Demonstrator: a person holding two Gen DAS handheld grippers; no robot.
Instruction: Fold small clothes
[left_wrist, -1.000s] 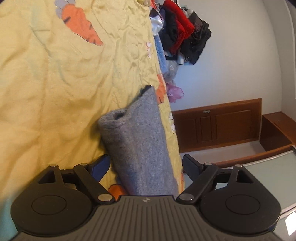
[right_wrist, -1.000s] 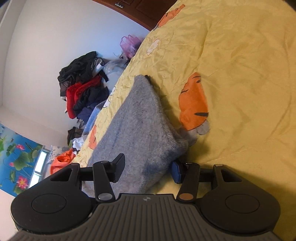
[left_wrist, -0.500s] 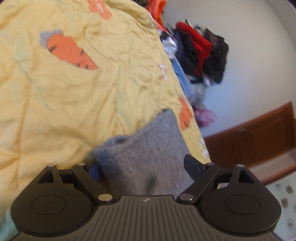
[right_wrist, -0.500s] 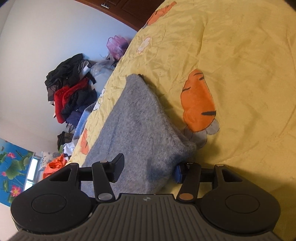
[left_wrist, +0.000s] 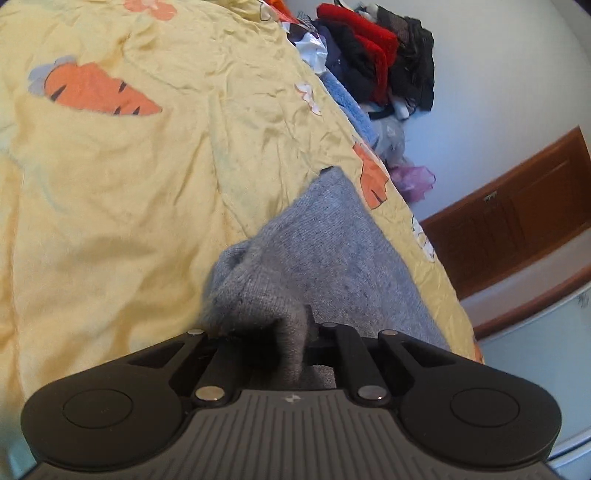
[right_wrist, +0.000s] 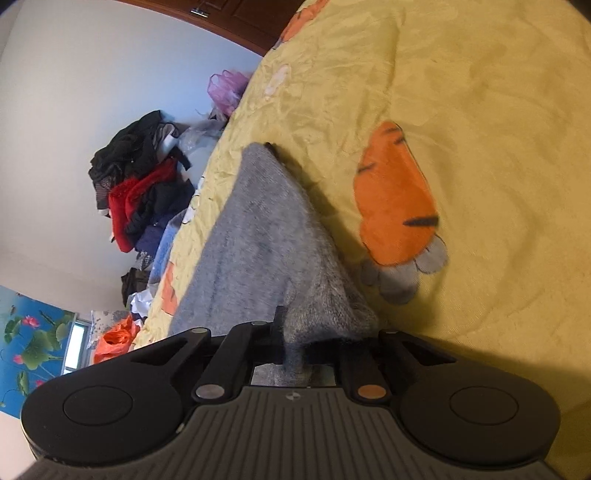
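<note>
Grey knit garment (left_wrist: 332, 258) lies on the yellow carrot-print bedsheet (left_wrist: 129, 184), near the bed's edge, its near end bunched and lifted. Left claw (left_wrist: 295, 332) pinched tight on one near corner of the knit; right claw (right_wrist: 295, 343) clamped on the other corner (right_wrist: 325, 302). Far tip of the garment rests flat toward 12 o'clock. Heap of red and black clothes (left_wrist: 376, 66) at 1 o'clock past the bed edge, pink plastic bag (left_wrist: 413, 181) below it, brown wooden cabinet (left_wrist: 517, 229) at 3 o'clock.
</note>
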